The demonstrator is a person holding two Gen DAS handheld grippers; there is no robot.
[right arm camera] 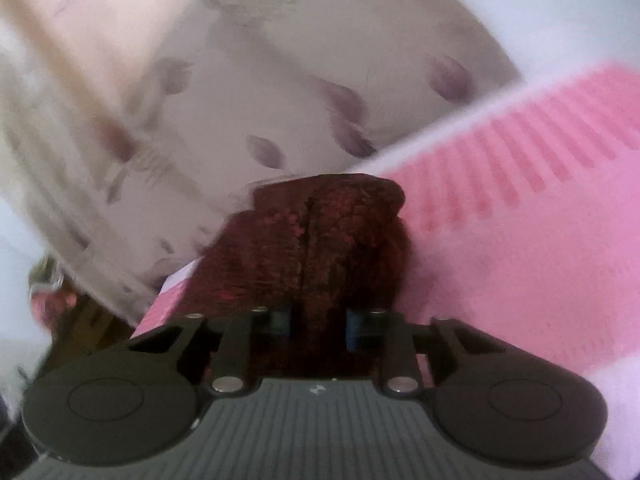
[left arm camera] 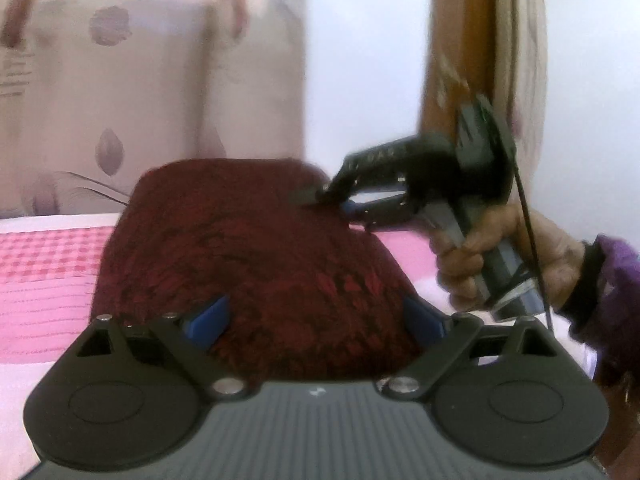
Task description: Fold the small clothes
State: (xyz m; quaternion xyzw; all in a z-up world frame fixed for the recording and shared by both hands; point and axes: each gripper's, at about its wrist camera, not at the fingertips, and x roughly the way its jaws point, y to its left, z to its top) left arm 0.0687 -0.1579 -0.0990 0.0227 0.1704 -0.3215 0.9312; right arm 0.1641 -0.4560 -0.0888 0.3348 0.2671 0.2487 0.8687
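Observation:
A dark red knitted garment (left arm camera: 248, 248) lies in a folded heap on the pink bed cover (left arm camera: 48, 272). My left gripper (left arm camera: 316, 316) stands wide open at its near edge, one blue pad on either side of the cloth and neither pressing on it. A hand (left arm camera: 500, 256) holds my right gripper (left arm camera: 332, 204) at the garment's far right edge. In the right wrist view my right gripper (right arm camera: 318, 322) has its jaws narrow. A bunched fold of the garment (right arm camera: 320, 232) fills the gap between the blue pads.
The pink checked bed cover (right arm camera: 520, 220) spreads out to both sides. A pale curtain with mauve leaf prints (left arm camera: 140, 100) hangs behind the bed. A brown wooden post (left arm camera: 452, 60) stands at the back right against a white wall.

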